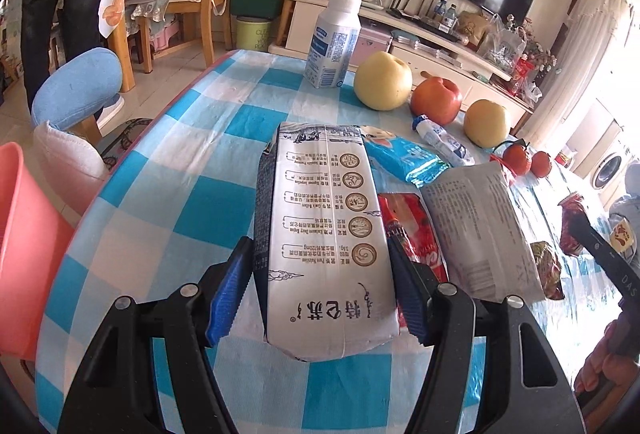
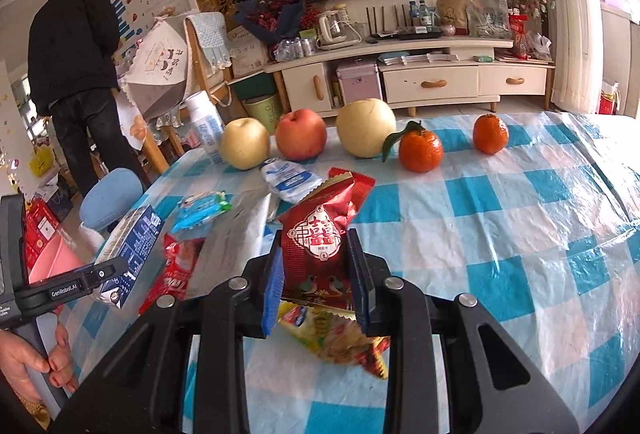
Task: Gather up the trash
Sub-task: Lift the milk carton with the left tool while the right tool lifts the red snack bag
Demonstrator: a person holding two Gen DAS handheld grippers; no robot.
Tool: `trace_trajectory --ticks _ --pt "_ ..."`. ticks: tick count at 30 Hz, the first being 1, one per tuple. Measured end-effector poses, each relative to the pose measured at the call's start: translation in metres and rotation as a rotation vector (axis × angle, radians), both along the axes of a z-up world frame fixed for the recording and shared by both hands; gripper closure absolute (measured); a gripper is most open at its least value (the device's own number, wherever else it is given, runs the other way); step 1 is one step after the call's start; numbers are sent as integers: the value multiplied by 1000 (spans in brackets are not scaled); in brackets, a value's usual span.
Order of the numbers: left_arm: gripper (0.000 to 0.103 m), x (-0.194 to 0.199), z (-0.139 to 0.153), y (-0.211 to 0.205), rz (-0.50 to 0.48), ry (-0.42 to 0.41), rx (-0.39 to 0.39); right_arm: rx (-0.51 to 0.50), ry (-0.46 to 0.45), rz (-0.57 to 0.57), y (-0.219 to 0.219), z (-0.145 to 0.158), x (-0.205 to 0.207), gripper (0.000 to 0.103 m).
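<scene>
My left gripper (image 1: 320,258) is shut on a white and blue milk carton (image 1: 326,226), held above the checked table; the carton also shows in the right wrist view (image 2: 130,254). My right gripper (image 2: 316,258) is shut on a red snack packet (image 2: 320,238), held over a yellow wrapper (image 2: 340,338). On the table lie a blue wrapper (image 1: 404,157), a red wrapper (image 1: 412,234), a grey-white bag (image 1: 480,226), a crushed small bottle (image 1: 442,141) and an upright white bottle (image 1: 334,41).
Two pears (image 2: 366,127), an apple (image 2: 301,133) and two tangerines (image 2: 420,149) line the table's far side. A pink bin (image 1: 24,246) stands left of the table (image 1: 192,161), with a blue stool (image 1: 78,85) behind. A person (image 2: 76,73) stands far left.
</scene>
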State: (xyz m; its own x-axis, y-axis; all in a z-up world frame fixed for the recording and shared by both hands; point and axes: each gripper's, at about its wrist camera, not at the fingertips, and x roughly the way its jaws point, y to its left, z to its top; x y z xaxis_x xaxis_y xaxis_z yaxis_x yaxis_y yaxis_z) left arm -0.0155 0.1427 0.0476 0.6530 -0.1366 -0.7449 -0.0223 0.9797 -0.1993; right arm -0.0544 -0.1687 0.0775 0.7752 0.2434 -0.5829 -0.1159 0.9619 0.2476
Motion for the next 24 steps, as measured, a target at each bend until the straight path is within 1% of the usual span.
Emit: trace_trajectory --ticks 12,24 --pt "36 -30 9 5 -28 -22 -12 -45 27 52 39 -5 -29 72" --pt "36 -41 24 17 -23 -72 -1 -76 33 120 82 -3 -46 72"
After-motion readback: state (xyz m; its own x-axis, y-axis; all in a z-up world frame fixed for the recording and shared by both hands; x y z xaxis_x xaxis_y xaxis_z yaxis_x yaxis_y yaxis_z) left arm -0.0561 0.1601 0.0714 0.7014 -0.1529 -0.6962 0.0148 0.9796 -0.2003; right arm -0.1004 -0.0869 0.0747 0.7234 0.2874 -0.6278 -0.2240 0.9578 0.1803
